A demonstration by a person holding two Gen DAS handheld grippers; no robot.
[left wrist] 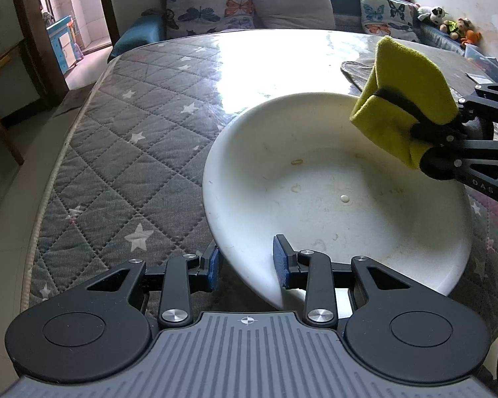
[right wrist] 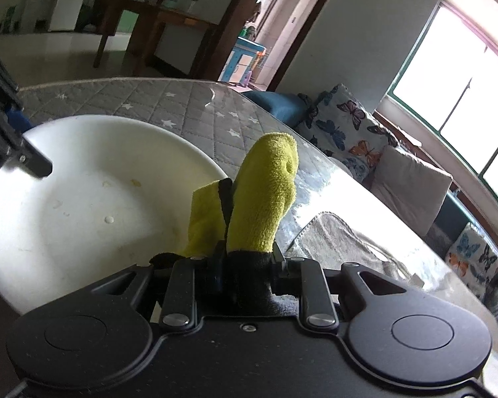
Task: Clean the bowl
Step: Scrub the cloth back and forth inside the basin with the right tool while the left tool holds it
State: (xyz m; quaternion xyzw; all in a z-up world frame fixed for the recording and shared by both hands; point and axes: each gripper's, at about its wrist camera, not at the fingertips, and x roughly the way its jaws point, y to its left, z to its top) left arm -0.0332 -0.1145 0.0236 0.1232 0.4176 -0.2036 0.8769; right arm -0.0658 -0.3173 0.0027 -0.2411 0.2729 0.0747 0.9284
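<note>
White bowl point(left wrist: 335, 179) sits tilted on the near part of the tabletop point(left wrist: 123, 139), w/ small yellowish stains and a droplet on its inner surface. Its near rim runs between the blue pads point(left wrist: 280, 262) of the left hand-held gripper point(left wrist: 247, 267); jaws stand apart on either side of the rim, inner pad against the bowl wall, outer pad's contact can't be confirmed, so grip is loose at most. Right hand-held gripper point(right wrist: 245, 258) is clenched on a folded yellow cloth point(right wrist: 265, 199), bound w/ a black strap; cloth is up over the bowl's far-right rim, not touching the inside as far as can be seen. In the left view the same cloth point(left wrist: 405, 99) hangs above the rim edge. Tabletop has a grey quilted cover w/ white stars under a shiny clear sheet. A grey rag point(right wrist: 342, 235) lies flat on it just beyond the bowl. Behind: sofa w/ butterfly cushions point(left wrist: 212, 3), a plain grey cushion point(left wrist: 292, 0), soft toys point(left wrist: 448, 23) at the far right. Window point(right wrist: 461, 89) bright in the right view.
</note>
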